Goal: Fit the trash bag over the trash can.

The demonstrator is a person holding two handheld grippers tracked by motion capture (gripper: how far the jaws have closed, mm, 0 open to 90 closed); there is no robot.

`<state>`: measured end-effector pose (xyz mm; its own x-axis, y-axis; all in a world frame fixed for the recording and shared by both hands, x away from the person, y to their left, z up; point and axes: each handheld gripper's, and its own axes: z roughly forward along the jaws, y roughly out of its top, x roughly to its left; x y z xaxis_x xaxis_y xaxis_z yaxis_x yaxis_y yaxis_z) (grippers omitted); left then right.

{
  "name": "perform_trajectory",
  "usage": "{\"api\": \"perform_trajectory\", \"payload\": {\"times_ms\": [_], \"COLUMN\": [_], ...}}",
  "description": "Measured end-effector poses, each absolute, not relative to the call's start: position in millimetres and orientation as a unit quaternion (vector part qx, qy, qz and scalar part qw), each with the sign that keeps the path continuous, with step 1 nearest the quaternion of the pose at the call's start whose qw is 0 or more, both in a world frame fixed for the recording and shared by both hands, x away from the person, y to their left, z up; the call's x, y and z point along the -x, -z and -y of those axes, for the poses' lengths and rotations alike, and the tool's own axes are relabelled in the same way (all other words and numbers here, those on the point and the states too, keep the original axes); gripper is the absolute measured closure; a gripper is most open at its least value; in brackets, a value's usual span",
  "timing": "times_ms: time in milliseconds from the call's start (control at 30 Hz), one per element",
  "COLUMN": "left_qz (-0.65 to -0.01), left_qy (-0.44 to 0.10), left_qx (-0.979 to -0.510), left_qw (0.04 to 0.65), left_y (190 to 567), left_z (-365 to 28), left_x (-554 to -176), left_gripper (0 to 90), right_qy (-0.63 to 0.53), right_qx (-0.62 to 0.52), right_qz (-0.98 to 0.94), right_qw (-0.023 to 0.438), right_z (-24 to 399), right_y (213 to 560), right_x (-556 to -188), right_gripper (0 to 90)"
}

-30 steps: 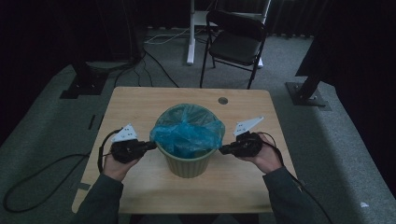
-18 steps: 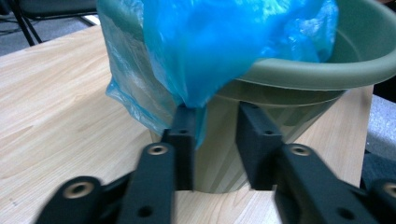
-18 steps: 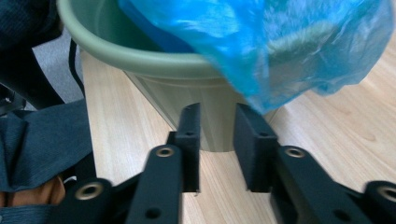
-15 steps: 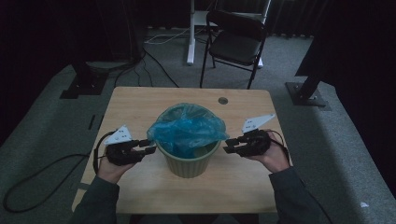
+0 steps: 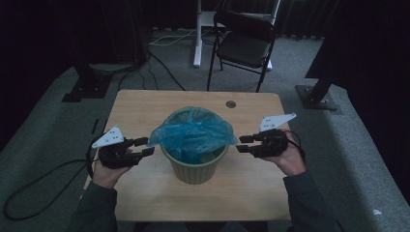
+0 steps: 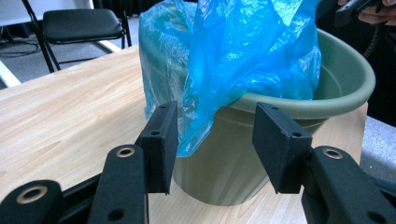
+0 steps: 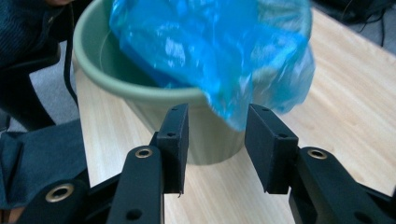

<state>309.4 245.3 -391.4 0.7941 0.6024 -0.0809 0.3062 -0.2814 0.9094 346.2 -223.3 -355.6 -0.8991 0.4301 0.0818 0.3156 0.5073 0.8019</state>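
A green plastic bin [image 5: 196, 170] stands mid-table, lined with a crumpled blue bag [image 5: 193, 133] that drapes over its rim. My left gripper [image 5: 147, 146] hovers just left of the bin. Its jaws have just been opening and stand apart. In the left gripper view, the bag's edge [image 6: 196, 130] hangs loose ahead of my left gripper [image 6: 212, 140], untouched by the pads. My right gripper [image 5: 241, 144] hovers at the bin's right. It too has just been opening, and my right gripper [image 7: 216, 140] sits below a free flap of bag [image 7: 233, 107] over the bin [image 7: 140, 88].
The wooden table [image 5: 145, 106] has a small round hole [image 5: 230, 104] near its far edge. Behind it stand a black folding chair [image 5: 244, 43] and a white desk leg [image 5: 197, 34]. Cables trail on the grey floor, and black stand bases sit at either side.
Both grippers went from shut at the bag's rim to open, and each drew a little outward and up from the bin. The bag's edges now hang free.
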Motion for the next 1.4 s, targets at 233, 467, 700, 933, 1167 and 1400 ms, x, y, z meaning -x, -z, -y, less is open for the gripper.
{"api": "perform_trajectory", "payload": {"times_ms": [233,467,700,933,1167,1400], "left_qz": [-0.283,-0.283,-0.281,-0.275,-0.272,-0.261], "left_qy": [-0.142,-0.148,-0.158,-0.162,-0.149,-0.131], "left_qx": [-0.787,-0.781,-0.774,-0.77,-0.77,-0.779], "left_qw": [0.53,0.536,0.545,0.553,0.558,0.555], "left_y": [391,390,382,372,366,366], "left_z": [-248,-253,-257,-252,-245,-230], "left_x": [-306,-304,-305,-312,-323,-330], "left_gripper": [49.7,51.3,52.9,50.9,49.1,50.8], "right_qy": [-0.466,-0.466,-0.462,-0.472,-0.477,-0.477], "right_qx": [-0.221,-0.228,-0.236,-0.252,-0.261,-0.257], "right_qz": [-0.853,-0.851,-0.851,-0.84,-0.834,-0.836], "right_qw": [0.075,0.078,0.082,0.093,0.097,0.087], "right_z": [224,221,217,215,211,198], "right_y": [347,346,347,345,342,343], "right_x": [-350,-354,-358,-362,-366,-370], "right_gripper": [63.9,70.2,71.3,71.6,73.2,67.8]}}
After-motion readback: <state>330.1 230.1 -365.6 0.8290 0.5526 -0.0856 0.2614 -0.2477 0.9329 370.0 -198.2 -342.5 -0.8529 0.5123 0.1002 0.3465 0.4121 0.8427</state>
